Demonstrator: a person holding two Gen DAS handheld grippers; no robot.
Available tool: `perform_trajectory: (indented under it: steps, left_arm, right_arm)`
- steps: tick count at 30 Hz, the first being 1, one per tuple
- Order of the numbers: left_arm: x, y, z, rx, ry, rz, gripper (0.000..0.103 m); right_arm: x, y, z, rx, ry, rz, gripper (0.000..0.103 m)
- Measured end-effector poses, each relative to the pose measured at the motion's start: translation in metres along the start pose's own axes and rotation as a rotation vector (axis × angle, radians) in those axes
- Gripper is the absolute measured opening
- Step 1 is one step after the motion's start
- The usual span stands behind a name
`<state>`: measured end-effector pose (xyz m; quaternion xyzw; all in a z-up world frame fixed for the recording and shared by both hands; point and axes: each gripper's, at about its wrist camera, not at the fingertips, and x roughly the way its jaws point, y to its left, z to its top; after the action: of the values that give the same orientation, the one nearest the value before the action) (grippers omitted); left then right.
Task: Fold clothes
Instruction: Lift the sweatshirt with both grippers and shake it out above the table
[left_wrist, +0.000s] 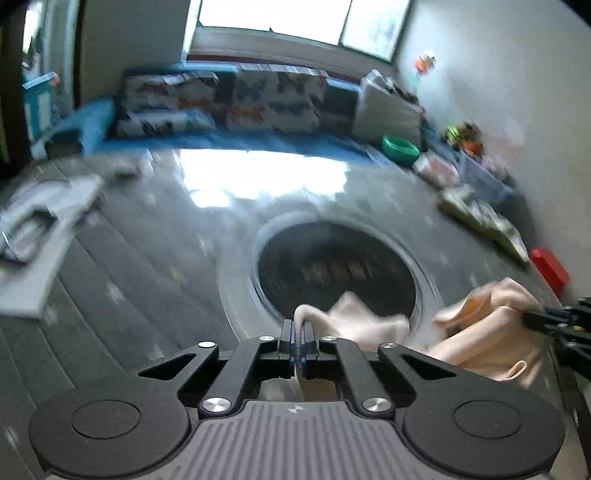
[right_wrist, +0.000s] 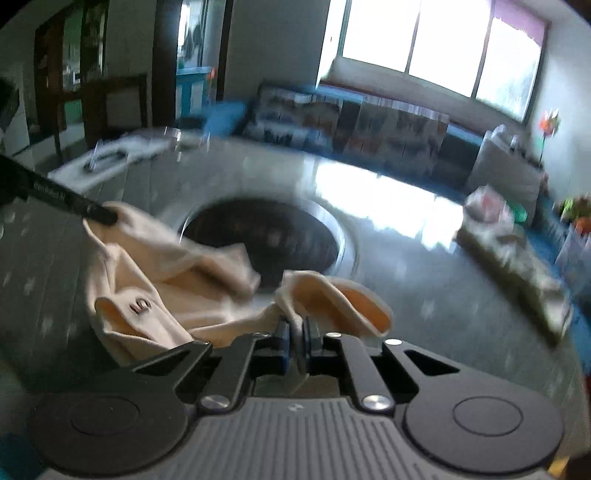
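Peach-cream cotton garment (right_wrist: 155, 280) hangs bunched between both grippers above the grey round table (left_wrist: 147, 236). Left gripper (left_wrist: 298, 345) and right gripper (right_wrist: 295, 345) each pinch an edge; draw them apart evenly so it spreads flat.

One cream garment (right_wrist: 155, 280), lower left of the right wrist view. Two grippers: the left gripper (left_wrist: 298, 345) at bottom centre of its own view, the right gripper (right_wrist: 294, 345) likewise in its own. One grey table (left_wrist: 147, 258) with one dark round inset (left_wrist: 332, 266). One green bowl (left_wrist: 400, 147), upper right. One red box (left_wrist: 550, 271), right edge. Other items are too blurred to count.
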<state>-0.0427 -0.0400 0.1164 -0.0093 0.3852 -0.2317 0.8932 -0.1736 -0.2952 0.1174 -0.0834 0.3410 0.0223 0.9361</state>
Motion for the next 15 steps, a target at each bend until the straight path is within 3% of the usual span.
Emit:
perform_trajectory:
  steps: [9, 12, 15]
  left_arm:
    - [-0.012, 0.009, 0.112, -0.024, -0.213, 0.088, 0.003]
    - [-0.026, 0.015, 0.130, -0.037, -0.305, 0.106, 0.003]
    - [-0.040, 0.024, 0.133, -0.040, -0.340, 0.094, 0.003]
  right_arm:
    - [0.028, -0.020, 0.104, 0.026, -0.202, -0.109, 0.006]
    - [0.028, -0.029, 0.126, 0.050, -0.271, -0.150, 0.005]
    - [0.017, -0.039, 0.140, 0.080, -0.352, -0.178, 0.002]
